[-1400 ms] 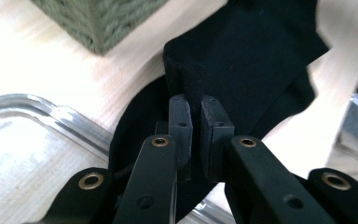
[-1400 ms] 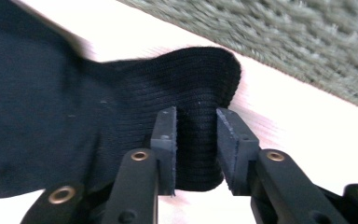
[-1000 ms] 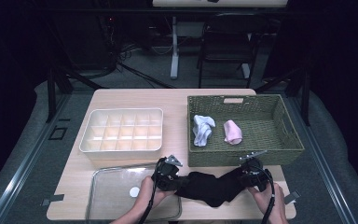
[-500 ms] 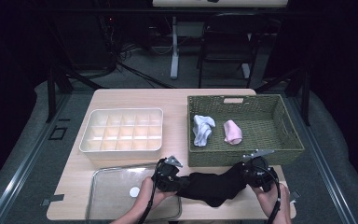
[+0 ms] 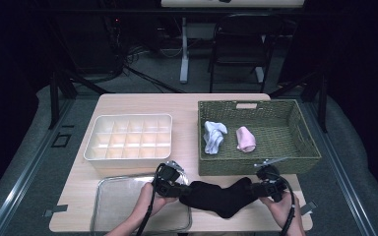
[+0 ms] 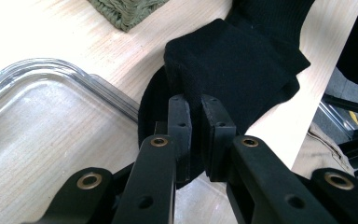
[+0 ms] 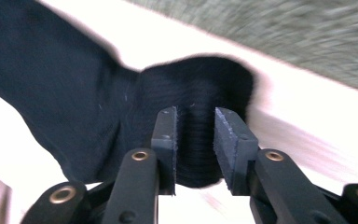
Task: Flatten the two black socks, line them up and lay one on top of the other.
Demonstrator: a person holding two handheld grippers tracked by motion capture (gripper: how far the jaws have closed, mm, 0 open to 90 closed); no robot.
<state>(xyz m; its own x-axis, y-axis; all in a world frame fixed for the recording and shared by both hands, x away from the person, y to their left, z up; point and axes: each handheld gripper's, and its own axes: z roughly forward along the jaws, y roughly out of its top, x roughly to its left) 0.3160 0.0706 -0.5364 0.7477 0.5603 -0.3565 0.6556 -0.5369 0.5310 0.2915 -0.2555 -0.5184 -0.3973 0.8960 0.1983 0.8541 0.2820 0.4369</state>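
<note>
High view: a green woven basket [image 5: 305, 132] is sitting in the right half of the frame on the wooden table [image 5: 142, 101], holding a white sock [image 5: 213, 136] at its left and a rolled pink sock [image 5: 246, 139] just right of it, the two apart. Left of centre, a cream divided organizer box [image 5: 128, 136] is standing with its compartments bare. At lower left, a clear tray [image 5: 113, 201] is lying near the table's front edge, with a small white round spot showing in it.

A black sock [image 5: 221, 196] is stretching across the lower centre of the frame, in front of the basket, between the two tools. The left gripper [image 5: 173, 189] is pinching the sock's left end; in the left gripper view its jaws are pressing close together on a fold of the black fabric [image 6: 233, 70], beside the tray's rim [image 6: 65, 70]. The right gripper [image 5: 262, 188] is gripping the sock's right end; in the right gripper view its jaws are clamping a bunched ridge of the ribbed fabric [image 7: 74, 84], with the basket wall [image 7: 307, 37] blurred across the upper right.
</note>
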